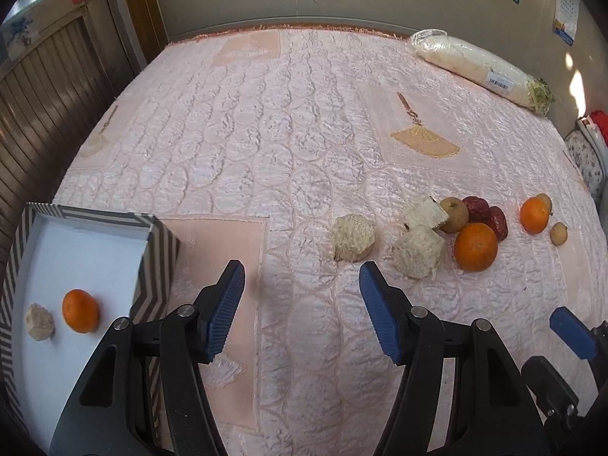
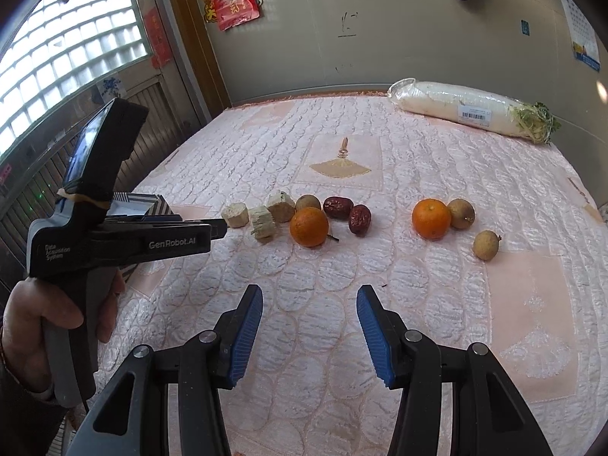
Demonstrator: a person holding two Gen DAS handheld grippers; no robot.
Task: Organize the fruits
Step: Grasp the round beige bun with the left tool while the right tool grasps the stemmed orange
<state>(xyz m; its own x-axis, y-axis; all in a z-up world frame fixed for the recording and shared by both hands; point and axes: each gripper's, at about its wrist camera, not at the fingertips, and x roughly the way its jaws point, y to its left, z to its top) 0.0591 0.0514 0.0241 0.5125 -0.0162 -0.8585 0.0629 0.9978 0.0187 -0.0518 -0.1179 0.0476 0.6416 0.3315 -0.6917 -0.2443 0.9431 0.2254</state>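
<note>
Two items are sitting in the striped box (image 1: 157, 245), left of the left gripper (image 1: 302, 277): an orange (image 1: 80, 311) and a pale chunk (image 1: 39, 321). Both grippers, the right gripper (image 2: 309, 302) too, are hanging open, empty. Most fruit (image 2: 309, 227) is lying ahead on the bedspread (image 1: 243, 121) (task barely started).

The left claw's body hides most of the striped box (image 2: 157, 205); its contents go unseen.

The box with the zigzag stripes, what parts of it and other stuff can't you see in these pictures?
- Box: left wrist view cuts its near end at the edge; in the right wrist view the left tool hides most of it.
- Right tool: in the left wrist view only one fingertip shows.
- Barcode label on the wrapped radish: too small to read.
</note>
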